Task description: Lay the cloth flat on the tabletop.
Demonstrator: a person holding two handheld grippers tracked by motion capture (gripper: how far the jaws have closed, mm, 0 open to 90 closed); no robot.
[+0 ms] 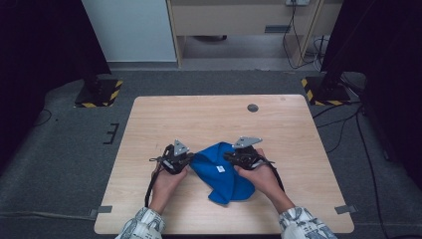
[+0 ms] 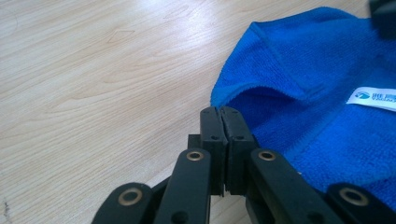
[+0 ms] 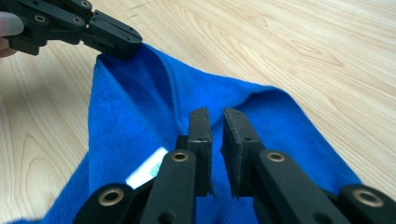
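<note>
A blue cloth (image 1: 222, 173) is seen crumpled mid-desk (image 1: 209, 117), long axis running diag. toward the person, betw. both grippers. Left gripper (image 2: 219, 122) is clenched at its left edge; whether cloth is pinched can't be told. Right gripper (image 3: 216, 125) is released, jaws slightly apart over a raised fold. No containers seen.

High view overhead, claw views close — sharing blue cloth (image 1: 221, 172)

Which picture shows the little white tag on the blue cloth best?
The left gripper view: the white tag is close, with print visible. The high view shows it as a speck on the blue cloth; the right gripper view shows it partly hidden.
</note>
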